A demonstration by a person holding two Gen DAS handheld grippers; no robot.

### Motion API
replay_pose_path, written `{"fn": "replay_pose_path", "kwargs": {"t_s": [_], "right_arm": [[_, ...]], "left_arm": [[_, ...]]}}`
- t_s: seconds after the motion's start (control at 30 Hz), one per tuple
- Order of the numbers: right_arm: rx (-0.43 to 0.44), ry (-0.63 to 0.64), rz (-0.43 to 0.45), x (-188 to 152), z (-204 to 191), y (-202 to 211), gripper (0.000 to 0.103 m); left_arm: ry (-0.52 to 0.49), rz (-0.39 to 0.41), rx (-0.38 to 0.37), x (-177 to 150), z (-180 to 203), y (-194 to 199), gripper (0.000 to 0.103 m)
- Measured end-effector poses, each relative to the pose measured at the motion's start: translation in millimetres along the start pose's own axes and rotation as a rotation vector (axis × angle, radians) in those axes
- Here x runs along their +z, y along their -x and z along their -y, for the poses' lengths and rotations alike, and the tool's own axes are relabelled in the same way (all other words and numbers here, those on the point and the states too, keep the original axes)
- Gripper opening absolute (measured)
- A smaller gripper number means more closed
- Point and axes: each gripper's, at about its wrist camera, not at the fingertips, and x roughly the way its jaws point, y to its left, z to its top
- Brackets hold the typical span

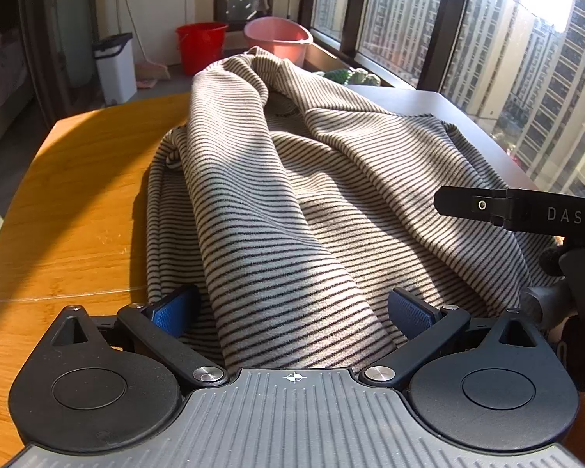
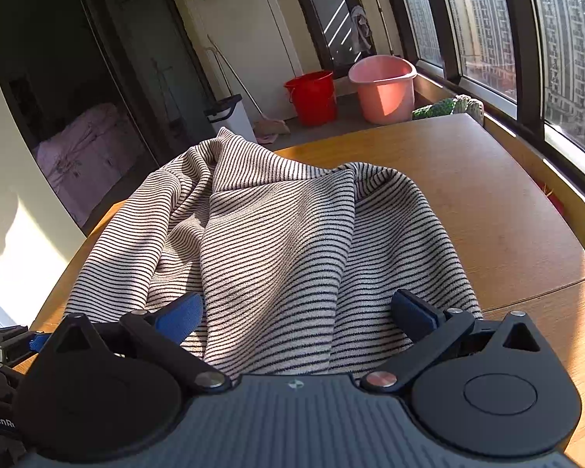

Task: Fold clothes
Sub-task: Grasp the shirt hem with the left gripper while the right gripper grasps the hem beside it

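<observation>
A beige garment with thin dark stripes (image 1: 292,179) lies rumpled on the wooden table (image 1: 78,202). A raised fold of it runs between the spread blue pads of my left gripper (image 1: 292,308), which is open. In the right wrist view the same garment (image 2: 277,241) lies bunched, and its near edge runs between the spread pads of my right gripper (image 2: 298,312), which is open too. The right gripper's black body (image 1: 526,210) shows at the right edge of the left wrist view, over the cloth.
A red bucket (image 2: 312,95) and a pink basin (image 2: 384,87) stand on the floor beyond the table. A white bin (image 1: 115,66) and a broom stand by the wall. Green plants (image 2: 448,107) sit by the window. Bare table (image 2: 487,202) lies right of the garment.
</observation>
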Motion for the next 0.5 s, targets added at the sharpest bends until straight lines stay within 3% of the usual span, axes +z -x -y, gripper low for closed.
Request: {"fn": "replay_pose_path", "kwargs": {"t_s": [0.23,0.43,0.5], "right_arm": [[-0.020,0.121,-0.020,-24,-25,22,0.103],[0.056,0.150,-0.038,-59,-39,62,0.103],[0.088,0.122,-0.035,-65,-38,71,0.103]], "left_arm": [[-0.020,0.026,-0.064,-24,-14,24,0.103],[-0.107,-0.011,-0.166,-62,-23,62,0.103],[-0.093,-0.015,-0.179,-65,-30,69,0.103]]}}
